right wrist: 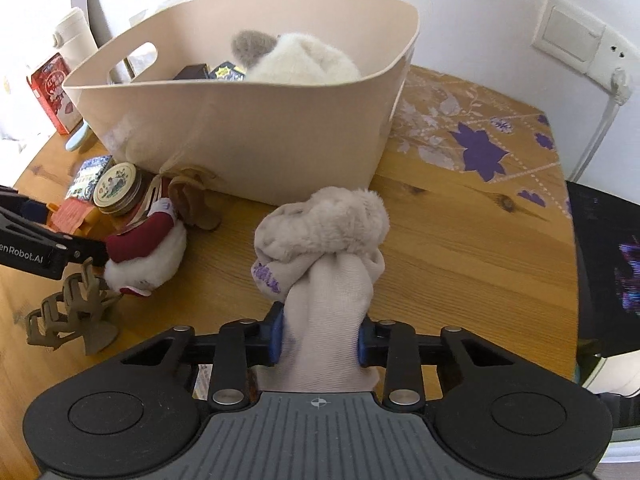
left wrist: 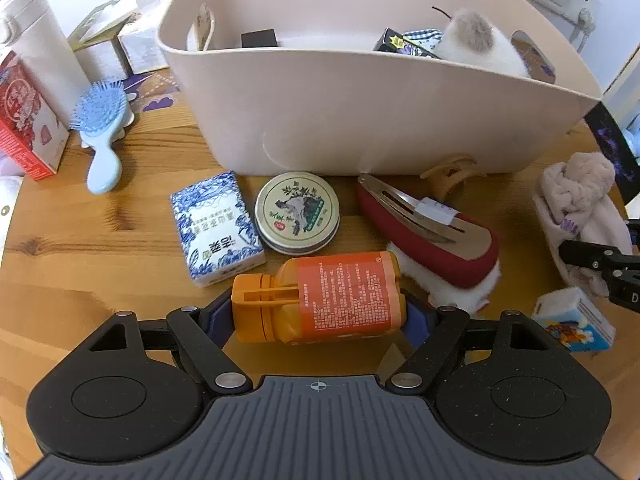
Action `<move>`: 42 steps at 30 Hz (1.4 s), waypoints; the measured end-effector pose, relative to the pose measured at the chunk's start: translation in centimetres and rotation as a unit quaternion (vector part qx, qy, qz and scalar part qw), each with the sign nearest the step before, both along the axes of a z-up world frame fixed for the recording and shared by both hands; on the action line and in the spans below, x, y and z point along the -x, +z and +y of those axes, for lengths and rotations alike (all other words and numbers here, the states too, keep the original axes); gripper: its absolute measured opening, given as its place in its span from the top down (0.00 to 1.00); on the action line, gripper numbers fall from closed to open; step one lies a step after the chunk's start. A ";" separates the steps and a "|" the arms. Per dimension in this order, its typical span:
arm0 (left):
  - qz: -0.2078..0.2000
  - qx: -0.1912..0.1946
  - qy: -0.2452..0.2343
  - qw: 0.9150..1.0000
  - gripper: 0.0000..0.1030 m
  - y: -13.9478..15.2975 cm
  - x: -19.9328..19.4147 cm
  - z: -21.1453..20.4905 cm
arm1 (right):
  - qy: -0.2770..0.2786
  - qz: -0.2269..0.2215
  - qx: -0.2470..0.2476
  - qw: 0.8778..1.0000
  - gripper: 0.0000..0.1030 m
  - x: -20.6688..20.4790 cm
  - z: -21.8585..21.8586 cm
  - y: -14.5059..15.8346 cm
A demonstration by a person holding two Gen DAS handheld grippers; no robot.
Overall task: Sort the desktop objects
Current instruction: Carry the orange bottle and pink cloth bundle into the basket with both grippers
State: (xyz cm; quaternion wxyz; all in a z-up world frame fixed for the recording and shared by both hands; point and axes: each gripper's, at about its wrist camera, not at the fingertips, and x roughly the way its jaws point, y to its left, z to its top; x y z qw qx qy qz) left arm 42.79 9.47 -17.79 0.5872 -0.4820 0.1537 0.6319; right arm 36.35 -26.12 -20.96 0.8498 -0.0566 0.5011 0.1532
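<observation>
- The wooden table (left wrist: pixel 100 240) carries everything; a purple flower-patterned mat (right wrist: pixel 480 148) covers its far right part.
- A beige storage bin (left wrist: pixel 360 120) with cut-out handles stands at the far middle of the table. Inside lie a white plush toy (right wrist: pixel 304 60) with a grey ear, a dark box and a black printed packet.
- The right gripper (right wrist: pixel 320 340) is clamped on a pale rolled sock (right wrist: pixel 324 240) with a fluffy cuff and purple lettering; its blue pads press the sock's sides. The sock sits on the table just near the bin's front right corner.
- The left gripper (left wrist: pixel 320 316) has its blue pads against both ends of an orange bottle (left wrist: pixel 320 296), which lies on its side on the table, cap to the left.
- A red hair clip (left wrist: pixel 428 228) with a metal clasp and white fur trim lies right of the bottle.
- A light blue hairbrush (left wrist: pixel 102 128) lies at the far left, beside a red box (left wrist: pixel 24 120).
- A blue-and-white tissue packet (left wrist: pixel 216 228) lies just left of a round tin (left wrist: pixel 298 212), both in front of the bin.
- A tan claw clip (right wrist: pixel 72 316) rests near the left in the right wrist view; another leans against the bin's front wall.
- A small blue-and-white carton (left wrist: pixel 576 320) sits near the right edge.
</observation>
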 end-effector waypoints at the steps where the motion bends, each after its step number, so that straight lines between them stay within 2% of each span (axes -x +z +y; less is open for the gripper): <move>1: 0.000 -0.002 0.001 1.000 0.21 0.1 0.1 -0.3 | -0.001 -0.003 0.000 1.000 0.70 0.2 -0.1 0.3; 24: 0.021 -0.080 0.043 0.996 0.21 5.3 2.6 -6.3 | 0.002 -0.103 0.012 0.995 0.71 5.0 1.3 7.9; 42: 0.066 -0.144 0.097 0.983 0.21 10.2 6.9 -6.8 | 0.018 -0.169 0.021 0.985 0.71 4.1 2.2 13.4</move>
